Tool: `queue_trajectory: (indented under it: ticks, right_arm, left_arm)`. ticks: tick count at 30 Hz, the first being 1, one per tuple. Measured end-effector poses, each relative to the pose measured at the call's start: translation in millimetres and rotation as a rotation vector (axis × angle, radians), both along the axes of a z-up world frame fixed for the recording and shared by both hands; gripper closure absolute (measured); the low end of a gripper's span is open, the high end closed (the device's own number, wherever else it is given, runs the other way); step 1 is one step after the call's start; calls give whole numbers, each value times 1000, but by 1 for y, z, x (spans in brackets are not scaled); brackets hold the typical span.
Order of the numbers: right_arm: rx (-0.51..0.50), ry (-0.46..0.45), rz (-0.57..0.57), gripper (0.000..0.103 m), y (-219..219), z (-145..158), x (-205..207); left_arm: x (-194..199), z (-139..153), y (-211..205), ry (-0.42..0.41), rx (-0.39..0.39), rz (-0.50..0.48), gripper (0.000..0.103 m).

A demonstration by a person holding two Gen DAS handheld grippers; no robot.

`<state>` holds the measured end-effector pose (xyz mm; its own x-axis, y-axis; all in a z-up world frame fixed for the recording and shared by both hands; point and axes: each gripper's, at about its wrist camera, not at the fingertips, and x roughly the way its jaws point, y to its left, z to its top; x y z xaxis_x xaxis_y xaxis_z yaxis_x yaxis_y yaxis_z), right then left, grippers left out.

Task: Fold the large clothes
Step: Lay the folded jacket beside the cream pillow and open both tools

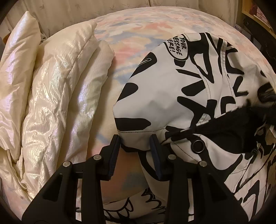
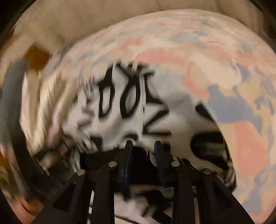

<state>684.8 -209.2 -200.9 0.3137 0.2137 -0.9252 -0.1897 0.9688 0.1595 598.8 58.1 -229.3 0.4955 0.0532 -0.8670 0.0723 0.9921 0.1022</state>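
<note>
A white jacket with bold black graffiti print (image 1: 181,96) lies bunched on a bed with a pastel pink, blue and cream sheet (image 1: 138,34). Its black lining and a snap button (image 1: 198,145) show at the right. My left gripper (image 1: 135,137) is open, its fingers either side of the jacket's stitched hem edge. In the right wrist view, which is motion-blurred, the same jacket (image 2: 134,106) fills the middle. My right gripper (image 2: 144,143) is open, its fingertips at the jacket's dark edge.
A shiny cream puffer garment (image 1: 51,96) lies folded on the left of the bed. A cream headboard or sofa back (image 1: 86,10) runs behind. Dark furniture (image 1: 258,25) stands at the far right.
</note>
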Motion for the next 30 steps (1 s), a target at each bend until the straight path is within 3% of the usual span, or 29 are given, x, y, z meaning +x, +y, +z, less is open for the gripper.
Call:
queue_trajectory:
  ticks: [3,5,10,15,19,25,26,28,29,30]
  right_arm:
    - [-56,16,23,81,-6,-22,-14]
    - [-61,-7,32,81,-8,-20,-22]
    - [3,-83,20,77,-21,21,-41]
    - [8,-260,-83,19,-42,74,-40]
    - [-61,-240,-105,18,-38,70,1]
    - [4,-134,-150,18,-26,28,62]
    - [8,-127,-157,23,-26,20,65]
    - [27,-116,-149,54,-20,3,70]
    - [29,-109,-143,79,-16,-5,71]
    - [21,-123,-118,90,-9,-9,69]
  left_arm:
    - [-5,0,3,3,-14,2,70]
    - [-9,0,3,4,-4,-2,70]
    - [-14,1,2,6,8,-9,70]
    - [-14,2,-2,10,4,-4,70]
    - [-9,0,-6,9,8,-12,70]
    - [-7,-7,-4,6,-1,-23,70]
    - [-7,-7,-3,5,-3,-25,70]
    - [-7,-8,-2,3,-8,-28,70]
    - [-7,-8,-2,3,-11,-28,70]
    - [-8,-8,-1,3,-14,-27,70]
